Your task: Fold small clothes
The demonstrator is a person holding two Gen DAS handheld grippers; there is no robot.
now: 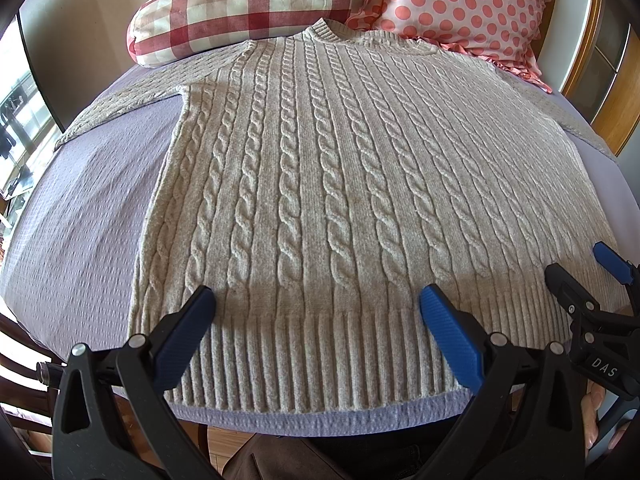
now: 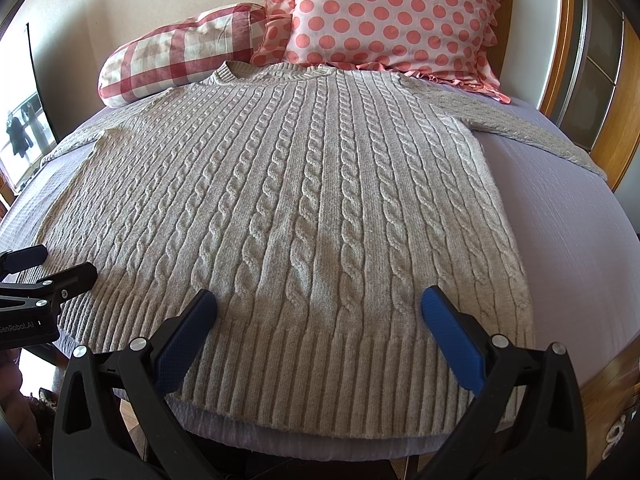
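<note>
Through the left wrist camera I saw the cable-knit sweater (image 1: 320,184) lying flat, face up, on the lavender bed cover (image 1: 80,220), its ribbed hem toward me at the bed's near edge and its collar up against the checked pillow (image 1: 240,8) and the polka-dot pillow (image 1: 472,4). My left gripper (image 1: 318,304) hung over the hem with its jaws spread wide, grasping nothing; one sleeve ran out toward the left. The other gripper poked in at the right edge (only partly visible from here). Through the right wrist camera I saw my right gripper (image 2: 320,304) over the hem's right half, its jaws likewise released and empty, blue pads (image 2: 452,340) apart. The right sleeve stretched toward the wooden headboard (image 2: 560,60), and the left gripper appeared at the left edge.
</note>
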